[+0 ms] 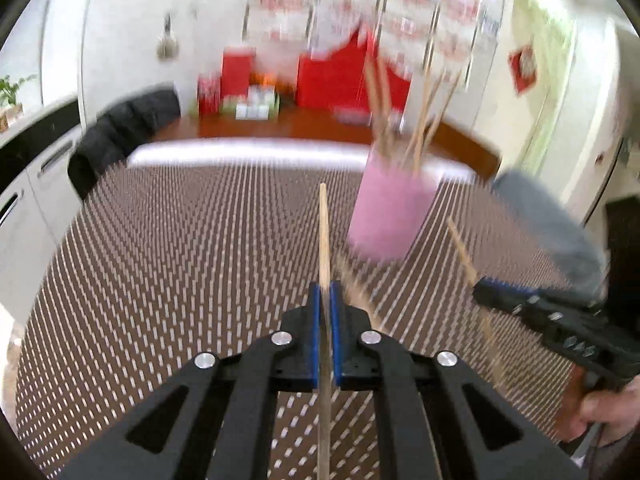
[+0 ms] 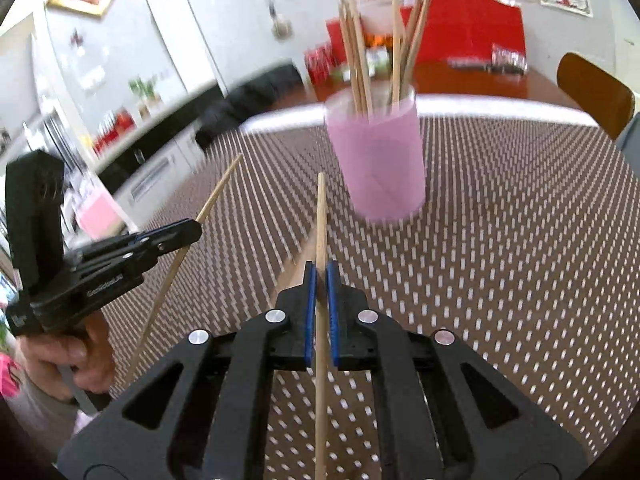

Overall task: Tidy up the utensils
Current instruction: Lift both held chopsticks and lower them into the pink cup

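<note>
A pink cup (image 2: pixel 380 160) stands on the patterned table mat and holds several wooden chopsticks (image 2: pixel 360 52); it also shows, blurred, in the left wrist view (image 1: pixel 390 216). My left gripper (image 1: pixel 326 292) is shut on one wooden chopstick (image 1: pixel 324 232) that points up and forward, a little short of the cup. My right gripper (image 2: pixel 318 276) is shut on another chopstick (image 2: pixel 321 216), also in front of the cup. Each gripper shows in the other's view: the right one (image 1: pixel 486 286) at the right, the left one (image 2: pixel 196 228) at the left, each with its stick.
The brown and white patterned mat (image 2: pixel 520 260) covers the table. Beyond it a wooden table (image 1: pixel 280 124) carries red boxes and small packages. A dark chair (image 1: pixel 120 128) stands at the left, a brown chair back (image 2: pixel 592 88) at the right.
</note>
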`<state>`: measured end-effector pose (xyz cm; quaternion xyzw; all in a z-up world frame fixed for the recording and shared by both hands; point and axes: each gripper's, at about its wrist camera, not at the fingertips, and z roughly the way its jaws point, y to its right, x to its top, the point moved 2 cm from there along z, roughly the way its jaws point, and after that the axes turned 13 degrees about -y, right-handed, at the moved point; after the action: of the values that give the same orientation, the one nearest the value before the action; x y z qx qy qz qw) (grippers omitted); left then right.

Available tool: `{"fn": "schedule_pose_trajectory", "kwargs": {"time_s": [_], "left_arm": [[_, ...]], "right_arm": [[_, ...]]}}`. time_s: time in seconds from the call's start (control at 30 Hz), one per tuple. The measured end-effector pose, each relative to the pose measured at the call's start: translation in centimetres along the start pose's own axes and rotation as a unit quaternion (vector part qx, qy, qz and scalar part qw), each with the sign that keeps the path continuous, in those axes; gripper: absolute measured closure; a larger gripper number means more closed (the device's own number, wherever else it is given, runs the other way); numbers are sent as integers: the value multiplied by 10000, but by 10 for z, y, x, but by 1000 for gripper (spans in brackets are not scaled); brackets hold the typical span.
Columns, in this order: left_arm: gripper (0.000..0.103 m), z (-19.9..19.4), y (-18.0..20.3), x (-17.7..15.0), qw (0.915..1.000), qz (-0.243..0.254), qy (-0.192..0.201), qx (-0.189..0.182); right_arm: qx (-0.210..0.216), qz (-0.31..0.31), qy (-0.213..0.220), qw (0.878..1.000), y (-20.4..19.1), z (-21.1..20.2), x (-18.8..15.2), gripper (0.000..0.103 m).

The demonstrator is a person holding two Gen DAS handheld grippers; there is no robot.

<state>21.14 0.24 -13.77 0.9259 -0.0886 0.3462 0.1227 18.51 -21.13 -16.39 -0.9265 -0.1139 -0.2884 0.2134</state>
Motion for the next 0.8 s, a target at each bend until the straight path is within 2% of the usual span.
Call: {"fn": "schedule_pose_trajectory", "kwargs": {"time_s": [0.07,0.2,0.37,0.47,0.8], "left_arm": [[98,-13,5,12,9990,-8,409,-163],[98,-23,20,40,9959,83,841,-323],[98,-32,32,72,9879,94,1403,-655],[98,-35,34,92,9800,87,1760,-919],[98,-51,50,151,9539,116,2590,-1511]], "right_arm": [[10,-39,220,9997,0,-8,10,97],[225,-100,701,9972,-4,-27,33,97],[386,-252,1233,9913,-14,-50,56,97],[403,-330,1464,9878,-13,-62,70,97],[306,-517,2084,9762,-10,-110,119,97]]}}
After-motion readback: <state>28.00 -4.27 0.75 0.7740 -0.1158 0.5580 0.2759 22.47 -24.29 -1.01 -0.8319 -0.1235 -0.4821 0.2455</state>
